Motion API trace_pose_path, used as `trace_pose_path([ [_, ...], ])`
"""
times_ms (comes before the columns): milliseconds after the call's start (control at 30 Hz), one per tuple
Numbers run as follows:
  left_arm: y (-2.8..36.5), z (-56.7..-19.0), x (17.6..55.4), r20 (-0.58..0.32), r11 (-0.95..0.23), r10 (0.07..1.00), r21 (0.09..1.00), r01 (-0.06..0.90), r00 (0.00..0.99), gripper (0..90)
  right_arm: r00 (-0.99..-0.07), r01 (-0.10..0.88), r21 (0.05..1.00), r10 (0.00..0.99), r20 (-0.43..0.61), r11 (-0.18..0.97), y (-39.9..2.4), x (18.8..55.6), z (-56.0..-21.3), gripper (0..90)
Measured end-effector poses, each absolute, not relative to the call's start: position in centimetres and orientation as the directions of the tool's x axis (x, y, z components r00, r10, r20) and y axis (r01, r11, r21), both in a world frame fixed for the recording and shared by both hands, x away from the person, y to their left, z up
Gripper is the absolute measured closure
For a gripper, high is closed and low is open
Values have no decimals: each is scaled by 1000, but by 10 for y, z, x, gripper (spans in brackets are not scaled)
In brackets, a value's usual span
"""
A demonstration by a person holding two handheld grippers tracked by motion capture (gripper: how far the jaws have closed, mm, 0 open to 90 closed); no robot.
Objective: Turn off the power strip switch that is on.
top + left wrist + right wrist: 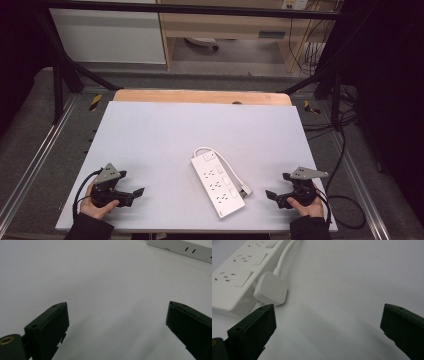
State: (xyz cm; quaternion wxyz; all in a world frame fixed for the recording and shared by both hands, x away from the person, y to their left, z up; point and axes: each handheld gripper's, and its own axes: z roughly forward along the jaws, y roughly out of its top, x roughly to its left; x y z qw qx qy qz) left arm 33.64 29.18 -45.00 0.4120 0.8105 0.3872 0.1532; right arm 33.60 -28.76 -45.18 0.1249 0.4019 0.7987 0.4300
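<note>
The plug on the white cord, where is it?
The plug lies on the table, beside the power strip, on its right-gripper side in the high view.

Desk [150, 135]: matt, smooth pale grey top; bare wood strip [200, 96] at far edge. Strip [217, 187]: white plastic, smooth, slight sheen, w/ plug [270, 288] and cord [284, 252] the same. Fingers [252, 335]: black matt plastic. Plate [308, 173] on right gripper: grey, matt.

No legible text or labels anywhere.
</note>
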Motion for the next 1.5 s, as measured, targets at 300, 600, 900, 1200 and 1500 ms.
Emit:
trace_pose_path([
  [300,292,-449,336,-73,-355,753,792,497,654,44,-648,536,782,749,140,318,-286,336,-453,13],
  [600,291,-450,336,-71,-362,755,784,505,652,46,-643,542,781,751,147,310,-285,337,-453,14],
  [900,291,-450,337,-68,-361,759,784,505,648,49,-645,544,778,750,149,314,-284,337,-453,15],
  [1200,291,-450,336,-68,-357,760,787,504,646,51,-645,545,777,750,148,315,-282,337,-452,15],
  [1500,290,-449,336,-63,-360,761,788,500,646,52,-649,544,777,745,152,316,-280,337,-451,15],
])
